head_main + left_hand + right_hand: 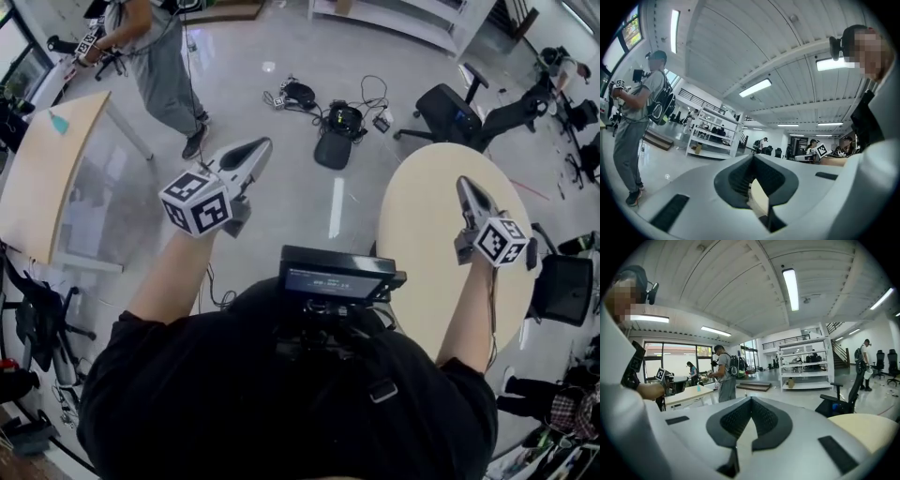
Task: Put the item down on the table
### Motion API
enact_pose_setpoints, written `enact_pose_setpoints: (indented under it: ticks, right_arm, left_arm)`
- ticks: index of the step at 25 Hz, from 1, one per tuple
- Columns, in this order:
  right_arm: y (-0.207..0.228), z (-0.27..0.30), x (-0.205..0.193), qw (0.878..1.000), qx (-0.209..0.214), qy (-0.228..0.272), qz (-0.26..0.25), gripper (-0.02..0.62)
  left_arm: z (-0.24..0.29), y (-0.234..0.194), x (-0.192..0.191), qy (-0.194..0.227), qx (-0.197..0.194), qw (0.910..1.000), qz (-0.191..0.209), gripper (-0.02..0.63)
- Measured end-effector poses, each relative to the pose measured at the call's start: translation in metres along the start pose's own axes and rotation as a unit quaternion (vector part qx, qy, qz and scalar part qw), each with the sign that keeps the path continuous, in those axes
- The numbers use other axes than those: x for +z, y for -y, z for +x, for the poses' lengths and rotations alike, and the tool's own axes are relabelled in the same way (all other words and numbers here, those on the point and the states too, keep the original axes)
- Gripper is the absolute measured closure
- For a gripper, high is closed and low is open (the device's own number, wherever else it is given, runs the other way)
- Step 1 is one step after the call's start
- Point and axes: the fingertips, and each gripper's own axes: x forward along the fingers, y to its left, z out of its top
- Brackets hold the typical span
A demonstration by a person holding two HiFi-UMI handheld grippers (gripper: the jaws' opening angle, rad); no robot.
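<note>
A person holds white-and-grey left tongs [251, 150] and right tongs [464, 183] out level, both clenched.
The left tongs, centre left of the frame, hang above the glossy grey floor [309, 211]. The right tongs, at right, hang above the round cream worktop [422, 234]. A pale sliver [759, 197] shows behind the left tips. I cannot tell whether it is the item.

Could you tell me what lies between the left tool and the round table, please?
In the head view, mostly bare shiny floor separates the left tool from the round table; a black bag lies at that stretch's far side.
</note>
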Motion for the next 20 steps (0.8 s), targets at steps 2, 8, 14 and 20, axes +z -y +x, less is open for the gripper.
enact_pose_setpoints:
  ticks: [2, 8, 14, 20]
  right_arm:
    - [-0.009, 0.004, 0.003, 1.000, 0.028, 0.006, 0.004, 0.591]
    - [-0.054, 0.034, -0.004, 0.992, 0.127, -0.017, -0.023, 0.591]
    - [-0.062, 0.041, -0.031, 0.985, 0.164, -0.051, -0.014, 0.591]
    - [-0.054, 0.035, -0.028, 0.987, 0.152, -0.046, -0.010, 0.591]
  left_arm:
    - [-0.005, 0.012, 0.004, 0.008, 0.014, 0.9998, 0.008, 0.604]
    - [-0.016, 0.038, 0.008, 0.045, 0.053, 0.9976, 0.006, 0.604]
    - [-0.022, 0.045, -0.006, 0.050, 0.065, 0.9966, -0.011, 0.604]
    - [-0.035, 0.033, -0.001, 0.056, 0.078, 0.9952, -0.017, 0.604]
